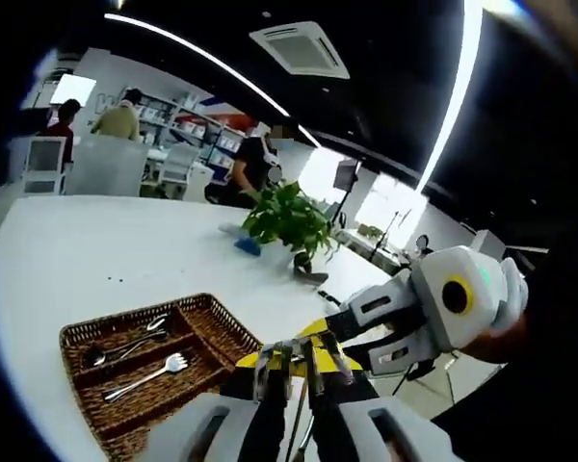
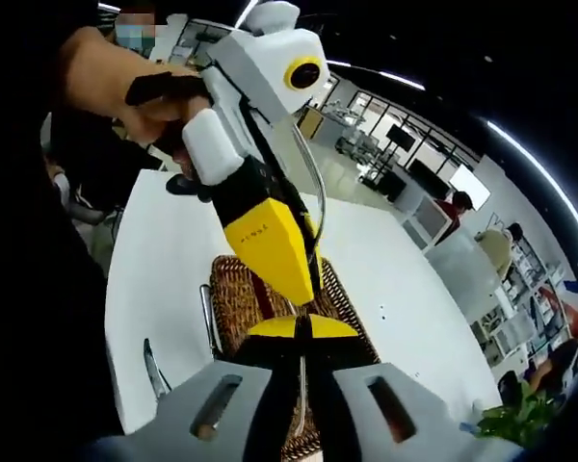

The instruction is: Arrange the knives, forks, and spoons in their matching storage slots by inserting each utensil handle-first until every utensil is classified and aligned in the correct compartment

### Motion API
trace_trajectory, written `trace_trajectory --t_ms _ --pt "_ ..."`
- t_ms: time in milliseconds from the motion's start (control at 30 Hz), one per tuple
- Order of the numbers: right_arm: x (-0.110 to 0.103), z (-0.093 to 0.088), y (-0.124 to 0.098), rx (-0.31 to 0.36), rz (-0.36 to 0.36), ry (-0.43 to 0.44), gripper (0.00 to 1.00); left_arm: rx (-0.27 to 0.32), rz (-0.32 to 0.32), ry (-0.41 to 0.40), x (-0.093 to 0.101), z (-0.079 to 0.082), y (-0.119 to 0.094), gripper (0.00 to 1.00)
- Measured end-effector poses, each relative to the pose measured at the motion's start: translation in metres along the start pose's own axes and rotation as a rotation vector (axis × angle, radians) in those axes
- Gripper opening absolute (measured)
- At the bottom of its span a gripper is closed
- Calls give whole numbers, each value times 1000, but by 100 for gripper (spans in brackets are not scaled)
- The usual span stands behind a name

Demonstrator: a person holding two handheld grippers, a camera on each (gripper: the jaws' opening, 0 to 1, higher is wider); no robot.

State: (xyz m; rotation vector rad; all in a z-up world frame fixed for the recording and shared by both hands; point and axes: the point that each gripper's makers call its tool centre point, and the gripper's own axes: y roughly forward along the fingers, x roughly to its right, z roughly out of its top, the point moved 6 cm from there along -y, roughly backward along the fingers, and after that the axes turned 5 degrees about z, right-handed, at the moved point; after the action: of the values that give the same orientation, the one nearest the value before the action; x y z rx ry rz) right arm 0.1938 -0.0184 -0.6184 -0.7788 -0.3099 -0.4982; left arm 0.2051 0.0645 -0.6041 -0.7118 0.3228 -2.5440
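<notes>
Left gripper [image 1: 294, 371]: my jaws are set narrow. Bright metal utensil parts [image 1: 287, 358] sit at their tips; I cannot tell which utensil it is, nor whether my jaws clamp it. The right gripper enters the left gripper view from 3 o'clock and meets the same spot.

Right gripper [image 2: 303, 332]: my jaws are drawn nearly together, tips against the left gripper's yellow jaw. I cannot tell whether they grip anything.

The wicker tray [image 1: 217, 318] lies on the white table [image 1: 87, 250] at 8 o'clock in the left gripper view. Spoons [image 1: 125, 345] lie in its far slot and a fork [image 1: 152, 373] in the middle slot. In the right gripper view, a knife [image 2: 154, 371] lies on the table at 8 o'clock, beside the tray.
</notes>
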Motion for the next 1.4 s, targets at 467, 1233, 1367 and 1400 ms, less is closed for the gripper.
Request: trace_trajectory --t_ms 467,1233,1367,1400 --pt "0 5 -7 71 99 40 1 57 -117 173 7 1 -8 0" --pt "-12 18 -25 249 464 279 1 113 -344 270 22 -3 -23 1" --pt "-12 21 -28 254 482 272 2 122 -375 274 24 -3 -25 0" --pt "-12 21 -28 254 480 275 1 123 -372 279 24 -2 -26 0"
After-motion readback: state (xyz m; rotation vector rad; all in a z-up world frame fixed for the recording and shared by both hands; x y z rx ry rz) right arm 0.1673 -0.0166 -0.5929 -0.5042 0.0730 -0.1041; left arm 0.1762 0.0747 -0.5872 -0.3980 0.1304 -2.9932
